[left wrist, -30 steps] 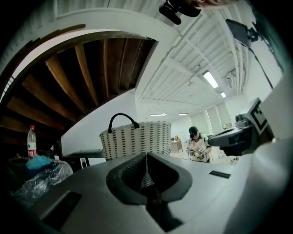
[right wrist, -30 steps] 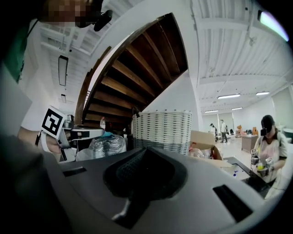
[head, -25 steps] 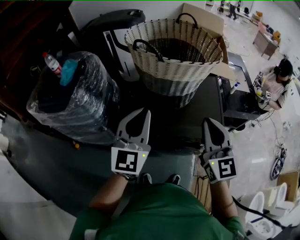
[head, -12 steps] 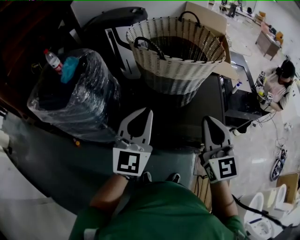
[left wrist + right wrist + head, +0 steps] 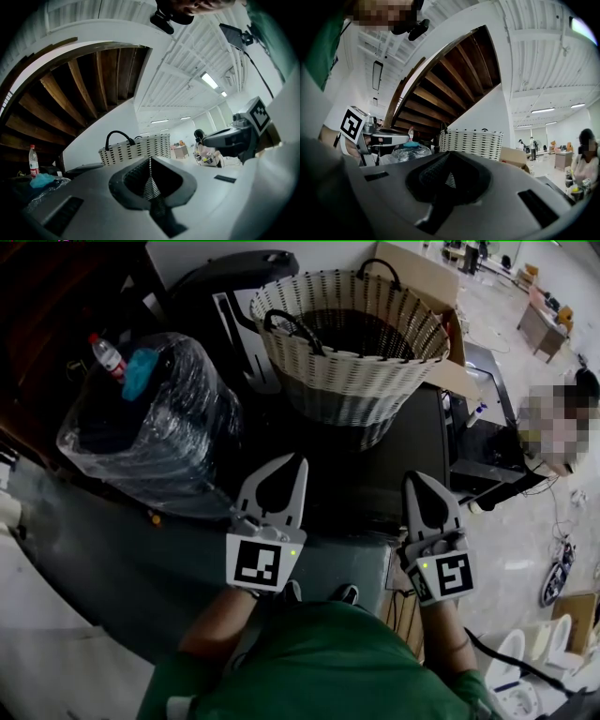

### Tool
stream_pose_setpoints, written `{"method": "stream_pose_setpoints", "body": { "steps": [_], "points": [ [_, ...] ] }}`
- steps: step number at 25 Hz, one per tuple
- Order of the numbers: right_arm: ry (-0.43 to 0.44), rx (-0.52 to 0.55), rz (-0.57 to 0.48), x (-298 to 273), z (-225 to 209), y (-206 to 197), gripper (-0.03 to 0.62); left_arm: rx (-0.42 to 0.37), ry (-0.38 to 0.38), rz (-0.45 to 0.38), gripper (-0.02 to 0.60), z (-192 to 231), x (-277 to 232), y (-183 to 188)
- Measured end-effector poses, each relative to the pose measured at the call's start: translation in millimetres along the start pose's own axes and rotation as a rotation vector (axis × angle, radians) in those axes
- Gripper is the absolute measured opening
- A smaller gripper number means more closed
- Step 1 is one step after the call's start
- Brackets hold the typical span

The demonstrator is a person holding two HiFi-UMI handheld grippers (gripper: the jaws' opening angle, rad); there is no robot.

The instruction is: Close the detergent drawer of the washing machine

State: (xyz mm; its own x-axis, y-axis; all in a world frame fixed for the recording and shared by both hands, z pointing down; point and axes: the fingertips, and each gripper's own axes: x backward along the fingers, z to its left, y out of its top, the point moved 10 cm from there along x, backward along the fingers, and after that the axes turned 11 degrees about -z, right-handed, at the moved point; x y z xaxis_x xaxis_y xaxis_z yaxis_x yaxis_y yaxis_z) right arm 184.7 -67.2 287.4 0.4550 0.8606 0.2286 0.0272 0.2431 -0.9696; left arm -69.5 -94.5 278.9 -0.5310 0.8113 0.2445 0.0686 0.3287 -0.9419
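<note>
holding your grey left gripper (image 5: 289, 465) and right gripper (image 5: 418, 481) shut and empty, you could knock the white woven basket (image 5: 356, 390) while hunting the unseen detergent drawer.

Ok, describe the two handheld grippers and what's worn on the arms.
The left gripper and right gripper match: pale grey plastic tongs, pointed, with dark ribbed inner faces around a teardrop opening. Each has a white cube bearing black square markers and a small green light. The person wears a green short-sleeved shirt; forearms are bare.
</note>
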Motion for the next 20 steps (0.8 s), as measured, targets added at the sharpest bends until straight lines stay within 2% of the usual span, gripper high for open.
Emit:
{"method": "stream_pose_setpoints", "body": {
  "steps": [7, 11, 14, 20],
  "points": [
    [0.014, -0.006, 0.02, 7.6, -8.4, -5.6, 0.018, -0.01, 0.028, 0.007, 0.023, -11.1, 2.0, 1.4],
    [0.022, -0.004, -0.01, 10.6, -12.8, -4.6, 0.018, -0.008, 0.05, 0.015, 0.023, -17.2, 3.9, -1.3],
    [0.029, 0.0, 0.026, 13.4, -18.4, -7.0, 0.018, -0.012, 0.064, 0.021, 0.023, -21.1, 3.2, -2.3],
    [0.053, -0.014, 0.003, 17.8, -30.3, -12.0, 0.018, 0.001, 0.085, 0.033, 0.023, -32.6, 0.5, -2.5]
  ]
}}
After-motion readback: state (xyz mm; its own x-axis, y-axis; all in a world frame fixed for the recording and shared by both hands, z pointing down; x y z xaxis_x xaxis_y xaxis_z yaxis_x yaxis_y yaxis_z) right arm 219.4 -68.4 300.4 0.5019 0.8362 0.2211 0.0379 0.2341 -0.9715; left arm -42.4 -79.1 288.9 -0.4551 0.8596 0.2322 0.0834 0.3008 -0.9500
